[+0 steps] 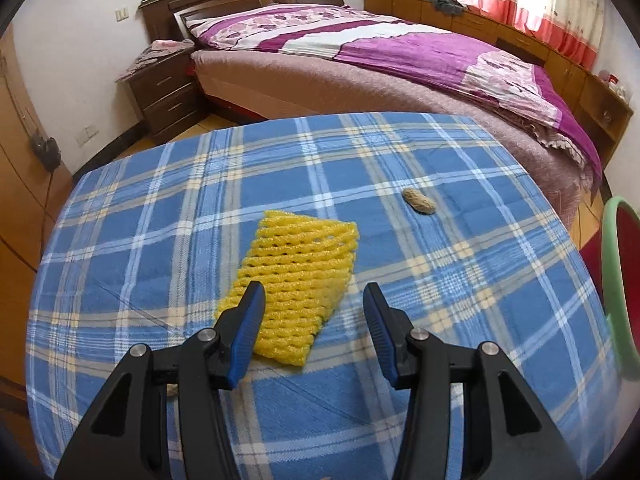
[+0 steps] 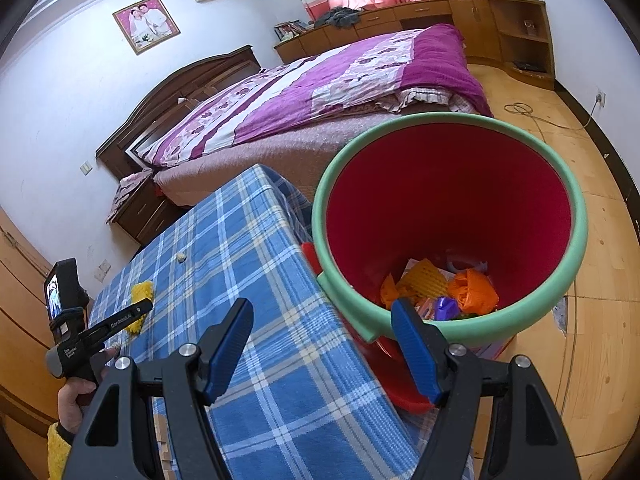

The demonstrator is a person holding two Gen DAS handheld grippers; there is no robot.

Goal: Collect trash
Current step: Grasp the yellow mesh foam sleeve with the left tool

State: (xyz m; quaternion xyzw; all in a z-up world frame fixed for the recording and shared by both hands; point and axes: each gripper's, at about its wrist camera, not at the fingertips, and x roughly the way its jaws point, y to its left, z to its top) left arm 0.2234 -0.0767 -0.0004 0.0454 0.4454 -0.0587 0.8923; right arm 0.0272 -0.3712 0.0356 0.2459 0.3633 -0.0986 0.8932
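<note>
A yellow foam net lies flat on the desk, which is covered with a blue plaid cloth. A peanut shell lies on the same cloth, farther from the camera and to the right, well apart from the net.

The left gripper is just over the near end of the net. Its jaws are spread wide and hold nothing. The left finger stands in front of the near left part of the net, and the right finger is over bare cloth just beside the net's right edge. I cannot tell if the tips touch the net or the cloth. In the right wrist view, the left gripper is seen from the side over the net, and the shell is beyond it.

The right gripper is also spread wide and empty. It is above the desk edge, near a red bin with a green rim that stands beside the desk. At the bin's bottom lie another yellow net piece and orange plastic scraps. Behind the desk is a bed with a purple cover.
</note>
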